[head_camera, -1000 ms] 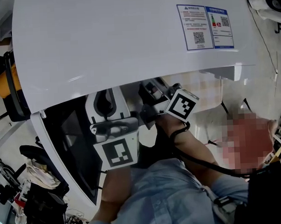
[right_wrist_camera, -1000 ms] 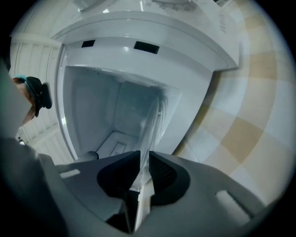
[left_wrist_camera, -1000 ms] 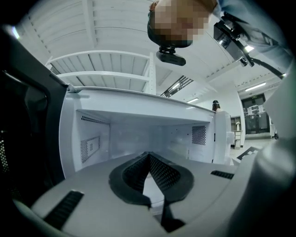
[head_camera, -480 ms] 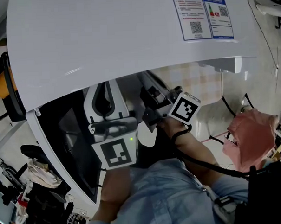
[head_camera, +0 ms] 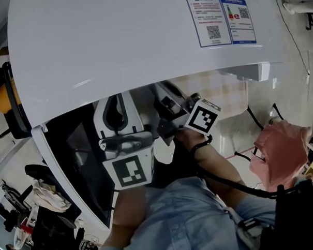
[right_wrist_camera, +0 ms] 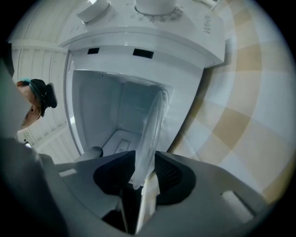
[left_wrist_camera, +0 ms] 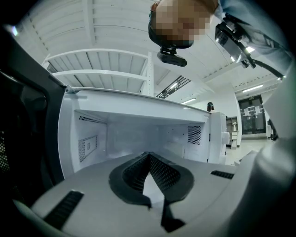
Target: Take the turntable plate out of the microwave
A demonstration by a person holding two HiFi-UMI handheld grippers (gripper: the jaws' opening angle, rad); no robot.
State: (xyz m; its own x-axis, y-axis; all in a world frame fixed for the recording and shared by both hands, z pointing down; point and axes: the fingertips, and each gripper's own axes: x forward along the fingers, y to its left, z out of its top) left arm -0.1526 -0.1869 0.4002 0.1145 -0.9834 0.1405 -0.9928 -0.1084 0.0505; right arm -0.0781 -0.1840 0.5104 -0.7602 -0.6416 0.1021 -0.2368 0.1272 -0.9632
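Both at the microwave (head_camera: 142,45): left claw (left_wrist_camera: 148,158) closed empty, right claw (right_wrist_camera: 144,163) just opening around turntable plate (right_wrist_camera: 153,124).

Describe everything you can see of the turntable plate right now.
The plate shows only in the right gripper view, edge-on: a thin, clear, glass-looking disc with a rounded rim. Its far part reaches into the white microwave cavity. Its near rim sits between the jaws of the right gripper, which have just been opening; the pads flank it without clearly pressing. What it rests on is hidden.
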